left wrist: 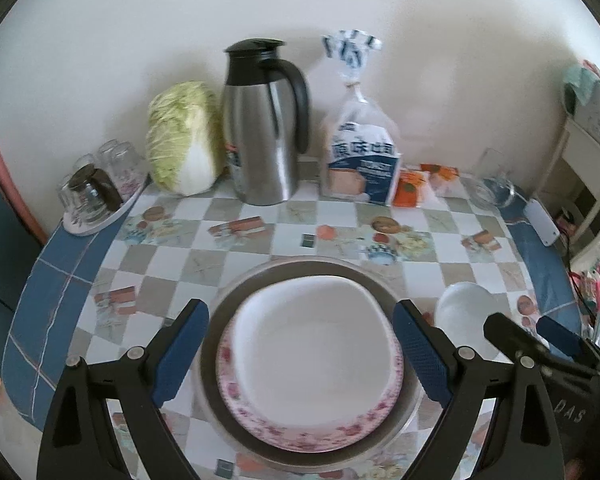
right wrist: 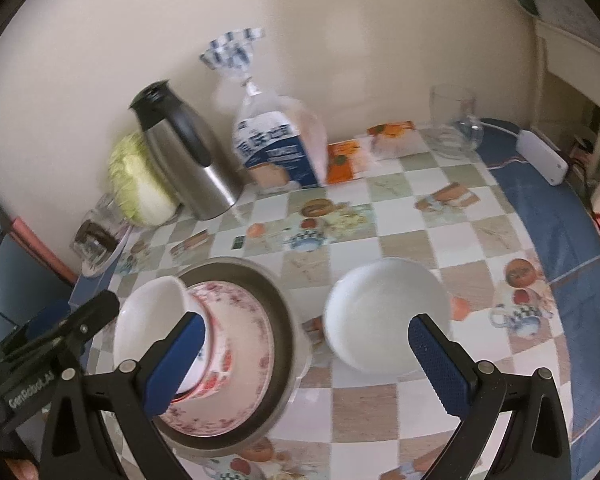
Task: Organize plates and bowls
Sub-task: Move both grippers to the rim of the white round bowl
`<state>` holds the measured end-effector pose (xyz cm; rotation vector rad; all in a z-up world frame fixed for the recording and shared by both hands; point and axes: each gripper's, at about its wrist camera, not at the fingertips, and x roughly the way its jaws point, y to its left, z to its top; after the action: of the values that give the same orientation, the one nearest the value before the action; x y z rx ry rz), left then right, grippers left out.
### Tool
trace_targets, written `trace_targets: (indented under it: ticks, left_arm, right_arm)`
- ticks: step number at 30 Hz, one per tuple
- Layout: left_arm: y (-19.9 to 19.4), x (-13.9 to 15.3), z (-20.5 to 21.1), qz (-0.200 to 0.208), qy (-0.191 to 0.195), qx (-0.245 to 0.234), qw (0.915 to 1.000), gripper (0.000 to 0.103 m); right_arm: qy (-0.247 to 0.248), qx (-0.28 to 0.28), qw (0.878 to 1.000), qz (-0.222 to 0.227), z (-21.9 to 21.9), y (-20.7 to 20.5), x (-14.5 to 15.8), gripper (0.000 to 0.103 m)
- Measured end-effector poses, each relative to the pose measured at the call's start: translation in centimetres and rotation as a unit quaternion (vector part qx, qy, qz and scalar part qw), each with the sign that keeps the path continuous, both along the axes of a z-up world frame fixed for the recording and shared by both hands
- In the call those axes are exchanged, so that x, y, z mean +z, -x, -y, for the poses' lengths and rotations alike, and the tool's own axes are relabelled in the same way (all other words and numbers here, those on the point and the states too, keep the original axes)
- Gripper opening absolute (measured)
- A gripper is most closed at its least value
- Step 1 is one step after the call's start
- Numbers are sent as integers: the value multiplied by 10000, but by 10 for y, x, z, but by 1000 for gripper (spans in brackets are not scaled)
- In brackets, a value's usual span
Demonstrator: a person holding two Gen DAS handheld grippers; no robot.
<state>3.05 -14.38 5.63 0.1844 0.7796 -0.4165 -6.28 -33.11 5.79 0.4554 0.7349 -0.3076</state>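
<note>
A: Left wrist view?
B: Left tool (left wrist: 300,350) spread wide, nothing gripped. White bowl (left wrist: 312,356) seen between the fingers, no pad on it. Bowl sat on floral plate (left wrist: 260,420), plate inside grey metal dish (left wrist: 220,308), all on the counter (left wrist: 180,264). Second white bowl (left wrist: 466,312) just right of the stack, apart from it. Right tool (left wrist: 528,332) poked in at the right edge near that bowl.
A: Background?
B: Cabbage (left wrist: 184,140), steel flask (left wrist: 264,124), bread bag (left wrist: 360,152) along the wall. Tray of glasses (left wrist: 96,196) far left, glass cup (left wrist: 494,188) far right.
A: Right wrist view?
B: Right tool (right wrist: 304,360) also wide, empty. Lone white bowl (right wrist: 384,316) upright on the counter (right wrist: 400,240), framed between the fingers, nearer the right pad; contact not clear. Stack to the left: white bowl (right wrist: 152,320) tilted on floral plate (right wrist: 244,344) in grey dish (right wrist: 276,300), partly behind the left finger. Left tool (right wrist: 60,332) visible at the left edge beside the stack.
A: Rest?
B: Flask (right wrist: 180,152), bread bag (right wrist: 280,144), cabbage (right wrist: 136,180) at the wall. Some blur throughout.
</note>
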Motion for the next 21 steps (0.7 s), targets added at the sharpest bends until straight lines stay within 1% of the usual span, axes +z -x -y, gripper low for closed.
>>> trace_targets:
  ticks: [11, 14, 17, 21]
  left_arm:
    - [25, -6, 44, 83, -121, -499, 9986, 93]
    - [32, -9, 55, 74, -115, -648, 9978, 93]
    - [37, -12, 66, 75, -131, -782, 9968, 94]
    - [38, -13, 84, 84, -112, -973, 9952, 94]
  right_arm:
    - [-92, -597, 9982, -60, 53, 34, -9, 103]
    - [-77, -683, 9976, -101, 62, 40, -12, 103]
    - [-166, -735, 9971, -86, 71, 45, -15, 103]
    - [-189, -837, 9962, -143, 81, 48, -22, 103]
